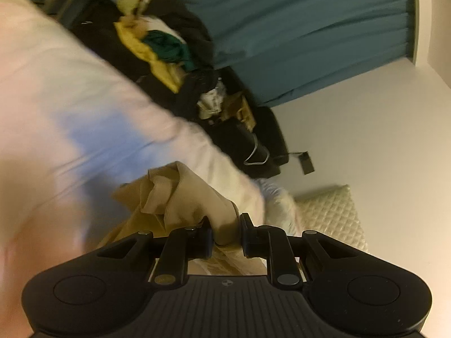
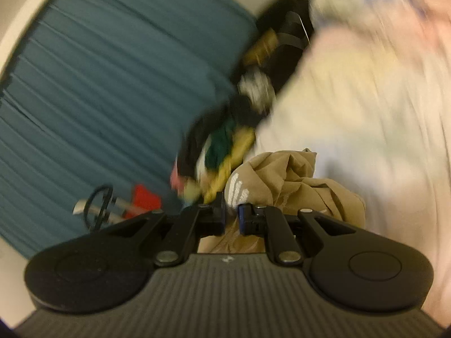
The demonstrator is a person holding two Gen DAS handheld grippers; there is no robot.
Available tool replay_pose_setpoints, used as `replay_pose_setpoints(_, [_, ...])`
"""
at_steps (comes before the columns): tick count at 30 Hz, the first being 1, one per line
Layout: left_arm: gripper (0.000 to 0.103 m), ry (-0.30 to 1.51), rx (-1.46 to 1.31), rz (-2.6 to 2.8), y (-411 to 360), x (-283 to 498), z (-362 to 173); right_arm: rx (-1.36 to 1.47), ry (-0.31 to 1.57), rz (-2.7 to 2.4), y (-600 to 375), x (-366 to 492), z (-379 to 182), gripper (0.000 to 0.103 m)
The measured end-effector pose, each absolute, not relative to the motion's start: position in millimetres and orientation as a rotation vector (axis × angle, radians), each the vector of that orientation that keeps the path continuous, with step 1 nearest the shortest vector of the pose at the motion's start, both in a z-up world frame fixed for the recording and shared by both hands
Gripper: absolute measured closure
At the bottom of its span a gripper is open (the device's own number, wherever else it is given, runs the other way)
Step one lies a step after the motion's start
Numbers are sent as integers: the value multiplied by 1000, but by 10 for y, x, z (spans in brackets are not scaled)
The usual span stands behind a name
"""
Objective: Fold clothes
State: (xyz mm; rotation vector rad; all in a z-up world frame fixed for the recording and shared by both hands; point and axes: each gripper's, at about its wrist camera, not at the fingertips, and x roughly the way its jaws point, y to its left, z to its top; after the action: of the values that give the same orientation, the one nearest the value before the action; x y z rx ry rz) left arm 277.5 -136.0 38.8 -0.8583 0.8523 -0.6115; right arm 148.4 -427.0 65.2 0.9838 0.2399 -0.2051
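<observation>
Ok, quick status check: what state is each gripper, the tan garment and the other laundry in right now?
Left gripper: shut on the tan garment.
Right gripper: shut on the tan garment.
Tan garment: crumpled, unfolded, pinched at two spots.
Clothes pile: jumbled, unfolded, lying apart from the grippers.
White bedsheet: spread out, lightly wrinkled.

2 grippers [image 1: 225, 232]; 1 tan garment [image 1: 180, 197]; 1 clothes pile [image 1: 163, 42]; 1 pillow [image 1: 332, 214].

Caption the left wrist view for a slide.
Left gripper pinches a bunched tan garment above the pale bed sheet, clothes pile beyond.
</observation>
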Motion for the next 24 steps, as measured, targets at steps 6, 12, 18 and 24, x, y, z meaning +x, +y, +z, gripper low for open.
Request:
replay_pose_setpoints(6, [83,774,-799,-623,-2034,3329,195,934,210,-261,-4721,1968,403,91])
replay_pose_setpoints(12, [83,861,-681,-627,-1849,3085,-556,947,386,-280,-4634,1830,-496,91])
replay_pose_setpoints(18, [82,913,-504,-633,-1541,2623,-1099,1024,550,-316,-4335,1421,-1067,90])
replay_pose_setpoints(24, [76,885,-303,-587,-1639,2443,-1019,948,667,-367,-4137,1343,-854,89])
